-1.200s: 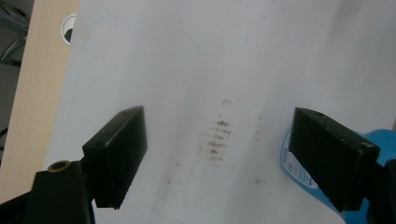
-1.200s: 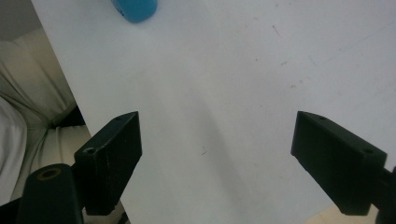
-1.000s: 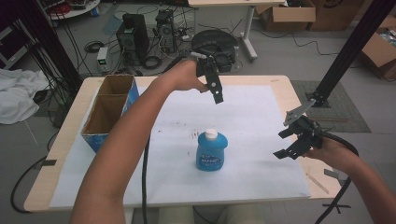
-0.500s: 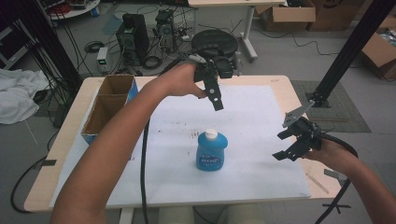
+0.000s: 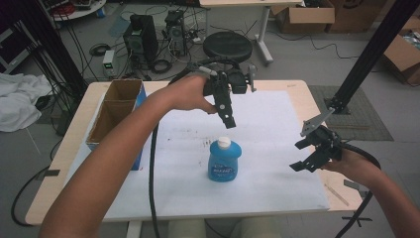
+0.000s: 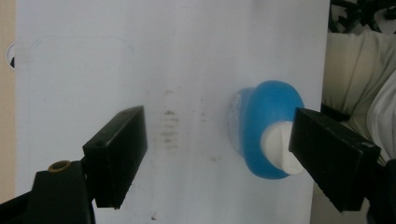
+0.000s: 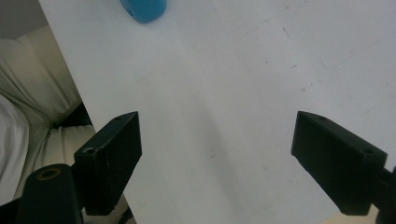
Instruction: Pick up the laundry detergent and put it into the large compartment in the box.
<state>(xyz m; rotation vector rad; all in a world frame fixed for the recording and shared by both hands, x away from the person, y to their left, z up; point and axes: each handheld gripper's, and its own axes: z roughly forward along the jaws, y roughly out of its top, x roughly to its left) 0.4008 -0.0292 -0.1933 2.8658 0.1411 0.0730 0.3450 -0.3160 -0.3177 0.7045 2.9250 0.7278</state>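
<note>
A blue bottle (image 5: pixel 224 163) with a white cap stands upright on the white sheet (image 5: pixel 267 129), near the table's middle. My left gripper (image 5: pixel 229 118) hangs in the air just behind and above it, pointing down. In the left gripper view my left gripper (image 6: pixel 222 140) is open, and the bottle (image 6: pixel 266 121) lies below near the right-hand jaw, its cap partly hidden. My right gripper (image 5: pixel 308 154) is open over the sheet's right side, well clear of the bottle. In the right gripper view my right gripper (image 7: pixel 219 140) holds nothing, and the bottle (image 7: pixel 142 9) is far off.
A blue-sided cardboard box (image 5: pixel 116 111) with two open compartments stands at the table's left edge. The wooden table (image 5: pixel 302 91) shows around the sheet. A black stool (image 5: pixel 228 47) and computer gear sit on the floor beyond. A black post (image 5: pixel 366 54) rises at the right.
My left gripper has come nearer and lower, toward the bottle's cap. The right gripper has hardly moved.
</note>
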